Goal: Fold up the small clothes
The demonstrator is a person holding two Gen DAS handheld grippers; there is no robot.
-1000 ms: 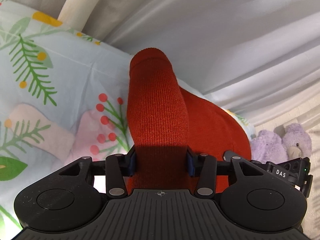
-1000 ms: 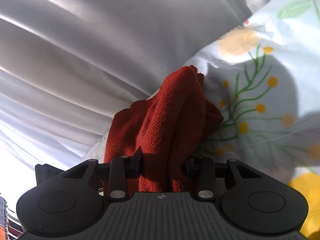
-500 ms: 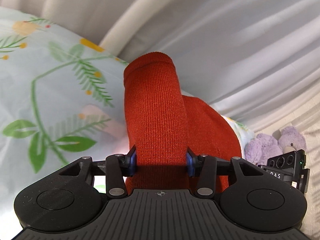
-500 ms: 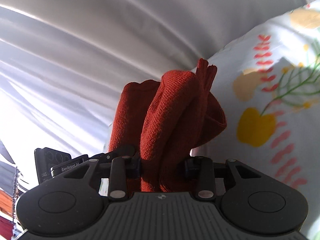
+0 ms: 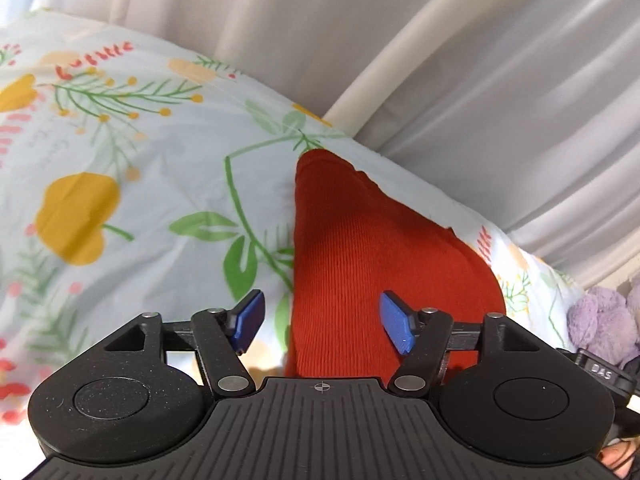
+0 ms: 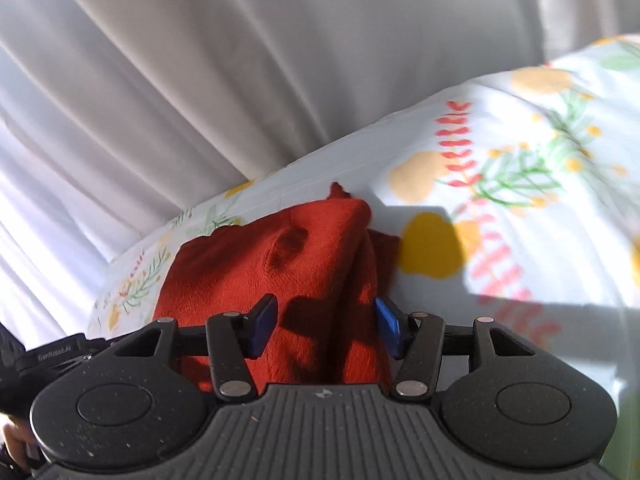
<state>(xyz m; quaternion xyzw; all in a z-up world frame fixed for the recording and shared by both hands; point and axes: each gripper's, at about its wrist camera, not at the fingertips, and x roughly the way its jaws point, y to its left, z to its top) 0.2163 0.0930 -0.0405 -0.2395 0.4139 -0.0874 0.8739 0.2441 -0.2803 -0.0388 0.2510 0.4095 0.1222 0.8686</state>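
Red knit garment point(image 5: 360, 264) lay on floral bedsheet point(image 5: 132, 184), likely set down mid-fold. Left claw point(image 5: 322, 324) and right claw point(image 6: 323, 326) both spread, straddling it, gripping nothing.

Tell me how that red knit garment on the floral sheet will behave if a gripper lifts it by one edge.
The red knit garment will probably droop and unfold: it already lies in soft creases in the right wrist view. It looks light for its size, a thin ribbed knit. It likely won't slip much, since the knit is textured and the floral sheet is cloth too.
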